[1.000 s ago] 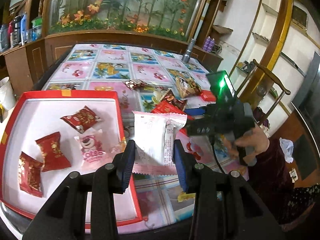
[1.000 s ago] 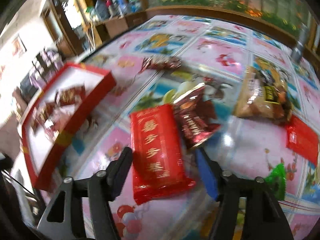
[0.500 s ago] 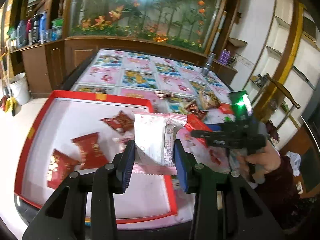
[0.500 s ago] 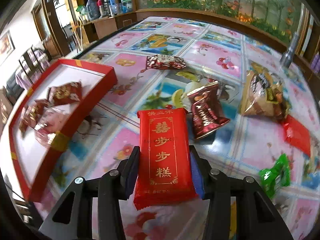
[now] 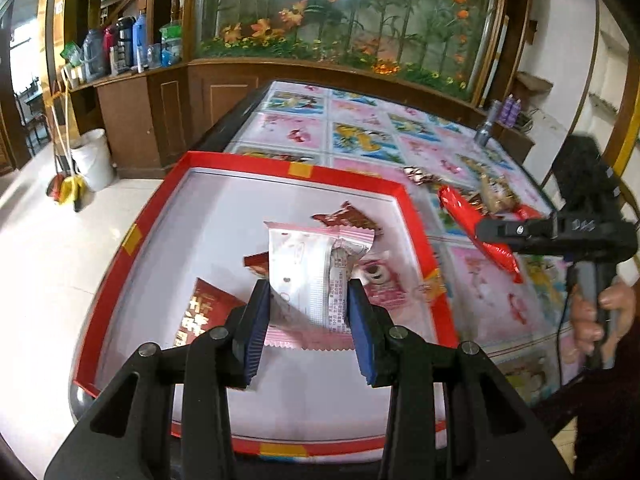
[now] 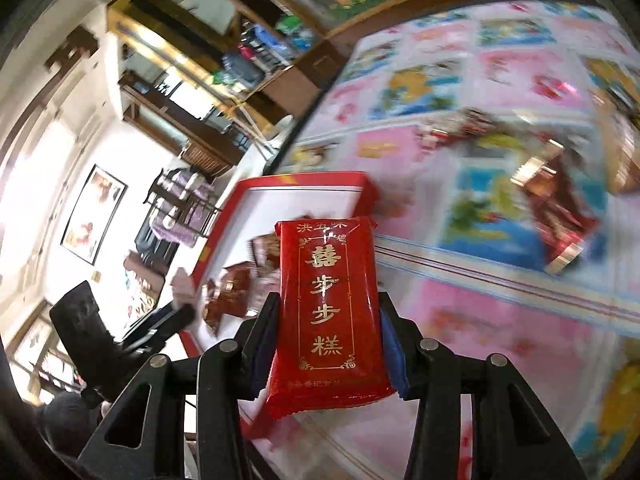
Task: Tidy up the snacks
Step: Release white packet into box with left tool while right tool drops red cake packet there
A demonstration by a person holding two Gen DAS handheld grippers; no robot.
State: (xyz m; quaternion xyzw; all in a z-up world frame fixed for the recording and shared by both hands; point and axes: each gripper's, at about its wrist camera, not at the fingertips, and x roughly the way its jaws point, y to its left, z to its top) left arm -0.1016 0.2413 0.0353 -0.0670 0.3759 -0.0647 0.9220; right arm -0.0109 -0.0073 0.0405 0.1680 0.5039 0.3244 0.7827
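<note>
Patterned table point(image 5: 360, 136), one red tray point(image 5: 132, 236) — two hand-held grippers, one packet each

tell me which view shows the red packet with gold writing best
The right wrist view: the red packet fills the centre, face-on and sharp between the right gripper pads, gold characters readable. The left wrist view shows it only edge-on and small, off to the right over the table.
</note>
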